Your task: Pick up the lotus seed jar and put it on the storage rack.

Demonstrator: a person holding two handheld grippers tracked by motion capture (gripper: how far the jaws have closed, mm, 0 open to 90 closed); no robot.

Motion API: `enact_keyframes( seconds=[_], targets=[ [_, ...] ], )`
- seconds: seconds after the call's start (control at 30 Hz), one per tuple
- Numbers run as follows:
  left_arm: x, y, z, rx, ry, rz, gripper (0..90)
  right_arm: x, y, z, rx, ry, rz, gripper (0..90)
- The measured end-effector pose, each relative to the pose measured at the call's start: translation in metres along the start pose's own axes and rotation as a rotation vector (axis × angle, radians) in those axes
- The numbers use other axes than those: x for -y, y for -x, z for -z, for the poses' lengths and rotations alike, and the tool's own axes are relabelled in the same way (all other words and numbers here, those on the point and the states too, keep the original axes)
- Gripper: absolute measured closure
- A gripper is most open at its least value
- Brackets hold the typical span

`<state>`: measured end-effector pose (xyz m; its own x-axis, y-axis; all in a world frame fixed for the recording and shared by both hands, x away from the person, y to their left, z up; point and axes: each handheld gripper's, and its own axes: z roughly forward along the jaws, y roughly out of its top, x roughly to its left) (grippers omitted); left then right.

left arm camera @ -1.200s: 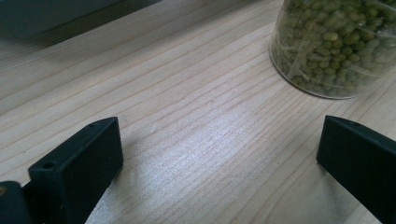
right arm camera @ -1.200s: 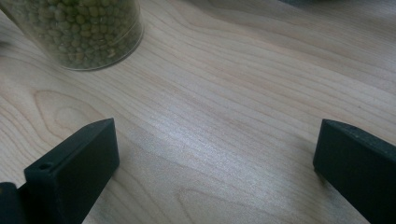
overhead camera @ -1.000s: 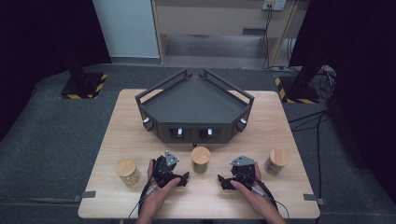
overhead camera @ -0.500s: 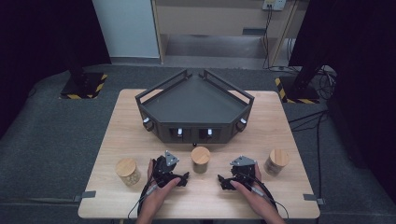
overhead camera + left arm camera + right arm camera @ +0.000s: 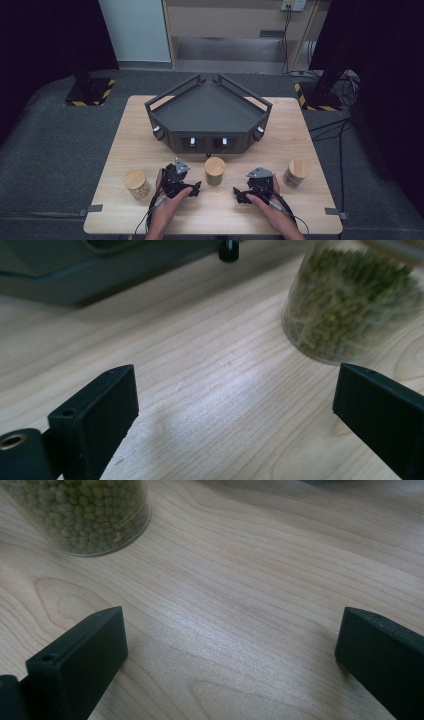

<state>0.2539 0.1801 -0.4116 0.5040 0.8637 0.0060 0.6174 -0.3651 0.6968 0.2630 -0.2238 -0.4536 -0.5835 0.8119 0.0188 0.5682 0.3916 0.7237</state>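
Observation:
Three glass jars with wooden lids stand along the near half of the table: the left jar (image 5: 136,184), the middle jar (image 5: 215,171) and the right jar (image 5: 296,173). My left gripper (image 5: 182,179) rests low over the wood just left of the middle jar. In the left gripper view the left gripper (image 5: 237,390) is open; its jaws have just been closing a little with only bare wood between them, and the jar of green beans (image 5: 350,305) stands ahead to the right. My right gripper (image 5: 255,186) sits between the middle and right jars. The right gripper (image 5: 230,630) is open and empty, with the bean jar (image 5: 85,515) ahead to its left.
A dark angular tray-like rack (image 5: 207,112) with white knobs on its front occupies the table's middle and far part, close behind the middle jar. Its lower edge (image 5: 75,275) shows in the left gripper view. The wooden table (image 5: 300,130) is bordered by grey floor.

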Motion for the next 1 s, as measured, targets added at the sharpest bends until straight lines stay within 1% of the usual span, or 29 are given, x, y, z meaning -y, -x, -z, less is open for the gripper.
enact_keyframes(
  seconds=[0.1, 0.2, 0.27, 0.37, 0.53, 0.8, 1.0],
  targets=[
    [-0.004, 0.002, 0.008, 0.001, 0.011, -0.014, 3.4, 0.000, 0.000, 0.000, 0.002, 0.000, -0.001, 0.4],
    [-0.006, 0.002, 0.016, 0.001, 0.035, -0.020, 3.4, 0.000, -0.001, 0.000, 0.003, 0.000, -0.003, 0.4],
    [-0.007, 0.002, 0.021, -0.008, 0.045, -0.025, 3.4, 0.000, -0.001, 0.000, 0.004, 0.000, -0.004, 0.4],
    [-0.008, -0.001, 0.028, -0.013, 0.057, -0.023, 3.4, 0.000, -0.001, 0.000, 0.006, 0.000, -0.006, 0.4],
    [-0.007, -0.005, 0.040, -0.021, 0.074, -0.038, 3.4, 0.000, -0.002, 0.000, 0.007, 0.000, -0.007, 0.4],
    [-0.007, -0.013, 0.058, -0.031, 0.108, -0.043, 3.3, 0.001, -0.002, 0.001, 0.008, 0.000, -0.009, 0.4],
    [-0.008, -0.018, 0.066, -0.044, 0.114, -0.046, 3.3, 0.001, -0.003, 0.001, 0.010, 0.000, -0.010, 0.4]
  ],
)
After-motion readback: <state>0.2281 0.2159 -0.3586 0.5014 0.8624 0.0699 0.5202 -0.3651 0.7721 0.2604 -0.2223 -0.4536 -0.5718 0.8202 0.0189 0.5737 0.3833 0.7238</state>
